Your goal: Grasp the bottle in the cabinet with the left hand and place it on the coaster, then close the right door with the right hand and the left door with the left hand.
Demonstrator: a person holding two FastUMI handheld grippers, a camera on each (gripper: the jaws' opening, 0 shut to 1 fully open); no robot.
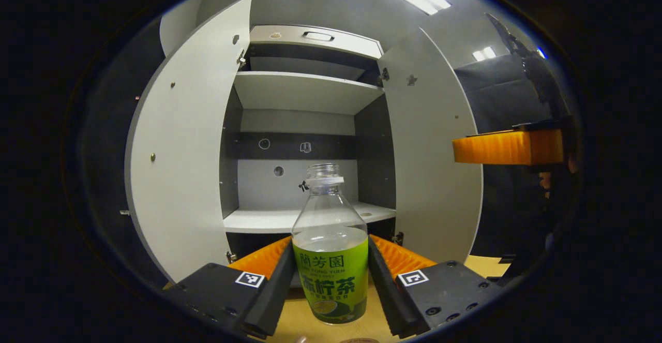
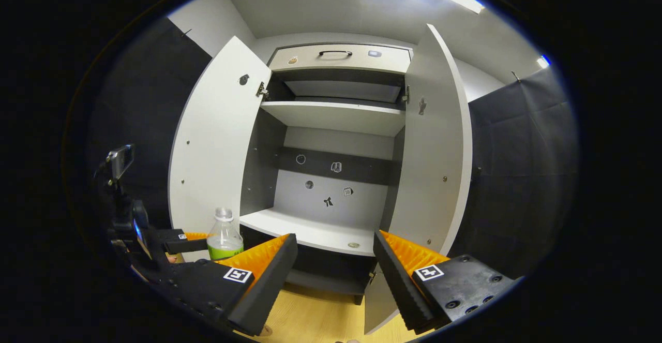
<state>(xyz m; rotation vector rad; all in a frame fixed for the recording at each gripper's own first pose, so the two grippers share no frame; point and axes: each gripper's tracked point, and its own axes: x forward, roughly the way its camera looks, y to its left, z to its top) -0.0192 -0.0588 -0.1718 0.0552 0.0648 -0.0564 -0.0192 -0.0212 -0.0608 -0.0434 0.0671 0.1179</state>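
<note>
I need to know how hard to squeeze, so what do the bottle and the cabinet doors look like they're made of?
Bottle: likely thin clear plastic, glossy, see-through above a printed green label. Cabinet doors: probably laminated board, matte pale grey, flat, with small fittings showing. The left claw flanks the bottle.

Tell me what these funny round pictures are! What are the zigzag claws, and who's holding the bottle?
A person holds two pinching tools, one per hand, and each carries a small camera looking along its two fingers. In the left gripper view, the left gripper squeezes a clear bottle with a green label, no cap and some drink inside. It hangs above a wooden table. Behind it stands a grey cabinet with both doors open. In the right gripper view, the right gripper is open and holds nothing. Far left you see the same bottle from the side.
</note>
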